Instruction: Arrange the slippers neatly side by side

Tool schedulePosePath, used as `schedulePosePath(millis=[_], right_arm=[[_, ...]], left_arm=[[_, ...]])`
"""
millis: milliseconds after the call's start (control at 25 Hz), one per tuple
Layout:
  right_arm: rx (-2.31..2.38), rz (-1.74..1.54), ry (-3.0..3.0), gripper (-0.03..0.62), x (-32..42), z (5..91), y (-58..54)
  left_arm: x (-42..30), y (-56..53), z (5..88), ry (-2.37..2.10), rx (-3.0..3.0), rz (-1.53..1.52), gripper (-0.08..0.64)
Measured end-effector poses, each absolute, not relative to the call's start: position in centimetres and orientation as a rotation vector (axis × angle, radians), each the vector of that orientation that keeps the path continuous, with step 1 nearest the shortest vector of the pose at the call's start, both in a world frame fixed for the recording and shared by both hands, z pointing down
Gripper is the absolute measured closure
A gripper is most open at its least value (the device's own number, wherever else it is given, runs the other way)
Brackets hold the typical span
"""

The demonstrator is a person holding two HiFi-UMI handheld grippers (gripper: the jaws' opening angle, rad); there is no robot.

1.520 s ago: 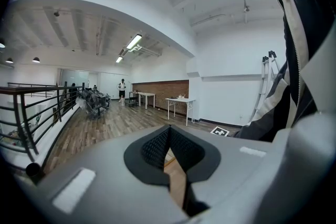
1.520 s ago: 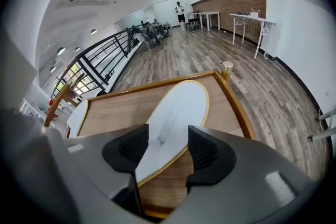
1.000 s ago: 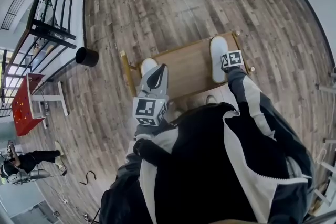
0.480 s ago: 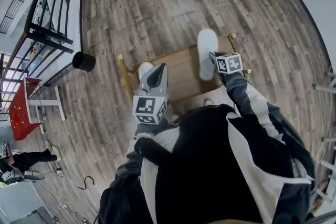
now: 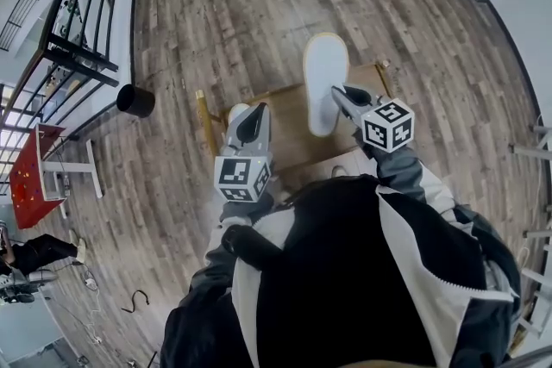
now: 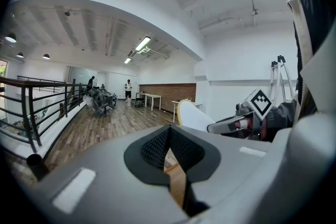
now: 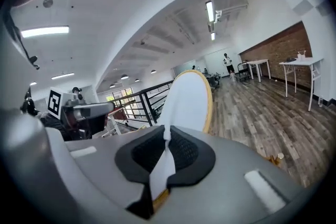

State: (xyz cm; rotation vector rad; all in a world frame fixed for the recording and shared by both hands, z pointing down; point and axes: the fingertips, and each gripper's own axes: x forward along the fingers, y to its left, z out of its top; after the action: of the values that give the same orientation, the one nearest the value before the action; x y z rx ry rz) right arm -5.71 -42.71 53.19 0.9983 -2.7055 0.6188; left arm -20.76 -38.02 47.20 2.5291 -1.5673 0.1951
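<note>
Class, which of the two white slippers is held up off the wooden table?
The right-hand slipper, clamped in the right gripper; the left-hand slipper lies on the table by the left gripper.

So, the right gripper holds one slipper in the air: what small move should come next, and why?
Probably carry the held slipper leftward and lower it onto the table, beside the second slipper. The right gripper pinches it by its edge above the table, while the second slipper lies at the table's left end, partly under the shut, empty left gripper.
</note>
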Motion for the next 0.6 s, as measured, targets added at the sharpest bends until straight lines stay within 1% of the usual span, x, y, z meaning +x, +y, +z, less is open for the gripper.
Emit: schedulePosePath(millis=[240,600], right_arm=[[0.939,0.493,-2.777,0.568,-8.1,51.5,-39.1],[0.886,0.616,-2.755,0.568,-9.9,53.2,-39.7]], left_arm=[[-22.5,-37.7,47.5,-1.608,2.502,0.178,0.548],[-24.3,-37.1,47.4,-1.644,2.467,0.166,0.548]])
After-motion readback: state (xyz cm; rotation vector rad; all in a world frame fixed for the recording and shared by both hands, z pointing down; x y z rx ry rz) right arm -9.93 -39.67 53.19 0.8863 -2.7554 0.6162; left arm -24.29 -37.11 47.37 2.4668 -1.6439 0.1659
